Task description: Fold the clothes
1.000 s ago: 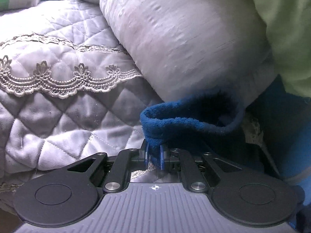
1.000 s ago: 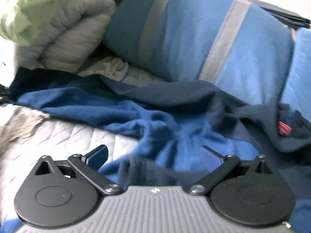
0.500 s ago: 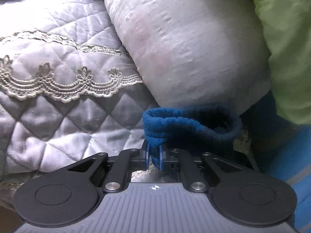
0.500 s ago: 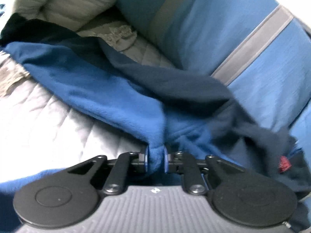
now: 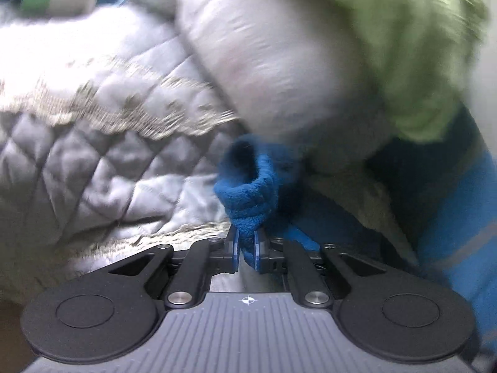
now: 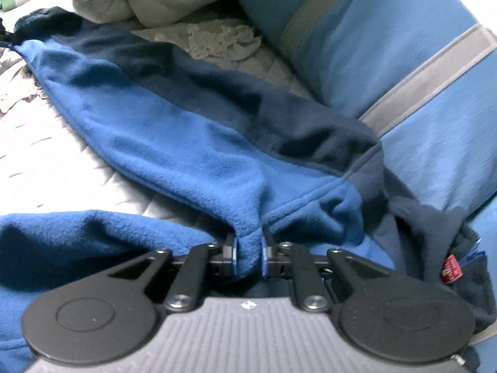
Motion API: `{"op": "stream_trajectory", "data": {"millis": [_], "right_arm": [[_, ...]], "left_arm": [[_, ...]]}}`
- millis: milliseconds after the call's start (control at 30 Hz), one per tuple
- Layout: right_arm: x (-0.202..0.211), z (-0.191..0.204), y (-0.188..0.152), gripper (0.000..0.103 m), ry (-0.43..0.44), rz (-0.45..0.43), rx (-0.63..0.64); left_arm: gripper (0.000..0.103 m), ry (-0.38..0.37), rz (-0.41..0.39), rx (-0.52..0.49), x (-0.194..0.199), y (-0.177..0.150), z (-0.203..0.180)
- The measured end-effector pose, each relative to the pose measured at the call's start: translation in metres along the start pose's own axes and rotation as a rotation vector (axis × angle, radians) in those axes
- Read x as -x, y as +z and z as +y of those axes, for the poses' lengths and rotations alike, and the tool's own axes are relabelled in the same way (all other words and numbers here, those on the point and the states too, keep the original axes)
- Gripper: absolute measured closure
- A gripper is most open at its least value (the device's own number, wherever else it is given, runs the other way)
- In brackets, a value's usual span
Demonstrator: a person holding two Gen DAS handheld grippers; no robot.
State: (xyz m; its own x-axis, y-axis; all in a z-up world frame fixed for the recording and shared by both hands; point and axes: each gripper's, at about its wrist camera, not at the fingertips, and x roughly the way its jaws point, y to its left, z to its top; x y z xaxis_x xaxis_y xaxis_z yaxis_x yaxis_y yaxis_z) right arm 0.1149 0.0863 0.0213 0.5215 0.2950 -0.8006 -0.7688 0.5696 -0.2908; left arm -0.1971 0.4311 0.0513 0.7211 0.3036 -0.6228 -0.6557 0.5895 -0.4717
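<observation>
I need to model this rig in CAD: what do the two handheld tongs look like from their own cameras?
Both match: left tongs and right tongs have blue finger pads on black linkage arms with silver pivot screws, two round black discs, and a ribbed grey body bearing a small crosshair mark. No cables, hands or sleeves show.

One blue fleece garment [image 6: 192,143], two grippers [image 5: 247,248] [image 6: 248,253], one grey pillow [image 5: 279,62].
</observation>
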Motion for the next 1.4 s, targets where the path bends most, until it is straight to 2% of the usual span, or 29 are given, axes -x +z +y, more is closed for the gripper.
{"op": "stream_trajectory", "data": {"millis": [33, 67, 100, 167, 267, 333, 400, 500, 567, 767, 867, 933, 1100, 1300, 1367, 1400], "right_arm": [[0.001, -0.001, -0.002, 0.084, 0.008, -0.006, -0.009], [0.002, -0.001, -0.003, 0.067, 0.013, -0.018, -0.014], [0.003, -0.002, -0.004, 0.058, 0.017, -0.031, -0.017], [0.009, -0.01, -0.007, 0.035, 0.051, -0.068, -0.044], [0.026, -0.039, -0.015, 0.025, 0.171, -0.153, -0.153], [0.036, -0.062, -0.023, 0.025, 0.246, -0.2, -0.259], [0.044, -0.084, -0.032, 0.025, 0.278, -0.248, -0.35], [0.042, -0.101, -0.04, 0.031, 0.266, -0.26, -0.43], [0.028, -0.096, -0.037, 0.036, 0.252, -0.234, -0.426], [-0.031, -0.064, -0.009, 0.036, 0.208, -0.147, -0.387], [-0.059, -0.042, 0.013, 0.035, 0.164, -0.123, -0.348], [-0.072, -0.03, 0.022, 0.034, 0.112, -0.139, -0.321], [-0.083, -0.034, 0.026, 0.031, 0.093, -0.215, -0.402], [-0.077, -0.036, 0.034, 0.028, 0.084, -0.199, -0.404], [-0.057, -0.04, 0.029, 0.012, 0.118, -0.196, -0.388], [-0.044, -0.042, 0.025, 0.007, 0.133, -0.199, -0.382]], "left_arm": [[0.094, -0.009, -0.026, -0.07, 0.01, -0.001, -0.011], [0.094, -0.019, -0.052, -0.144, 0.02, -0.001, -0.024], [0.095, -0.035, -0.08, -0.223, 0.028, -0.001, -0.039], [0.095, -0.082, -0.14, -0.358, 0.047, 0.001, -0.067], [0.095, -0.158, -0.223, -0.528, 0.075, 0.005, -0.11], [0.095, -0.202, -0.271, -0.616, 0.089, 0.01, -0.136], [0.095, -0.241, -0.317, -0.673, 0.097, 0.02, -0.163], [0.095, -0.268, -0.386, -0.687, 0.1, 0.043, -0.196], [0.095, -0.278, -0.427, -0.665, 0.097, 0.06, -0.217], [0.095, -0.333, -0.531, -0.545, 0.083, 0.092, -0.272], [0.095, -0.371, -0.551, -0.533, 0.075, 0.096, -0.299], [0.095, -0.401, -0.559, -0.545, 0.074, 0.097, -0.317], [0.096, -0.514, -0.543, -0.591, 0.077, 0.082, -0.368], [0.096, -0.624, -0.51, -0.775, 0.093, 0.023, -0.419], [0.096, -0.655, -0.491, -0.845, 0.1, 0.005, -0.429], [0.096, -0.668, -0.479, -0.875, 0.104, -0.005, -0.433]]}}
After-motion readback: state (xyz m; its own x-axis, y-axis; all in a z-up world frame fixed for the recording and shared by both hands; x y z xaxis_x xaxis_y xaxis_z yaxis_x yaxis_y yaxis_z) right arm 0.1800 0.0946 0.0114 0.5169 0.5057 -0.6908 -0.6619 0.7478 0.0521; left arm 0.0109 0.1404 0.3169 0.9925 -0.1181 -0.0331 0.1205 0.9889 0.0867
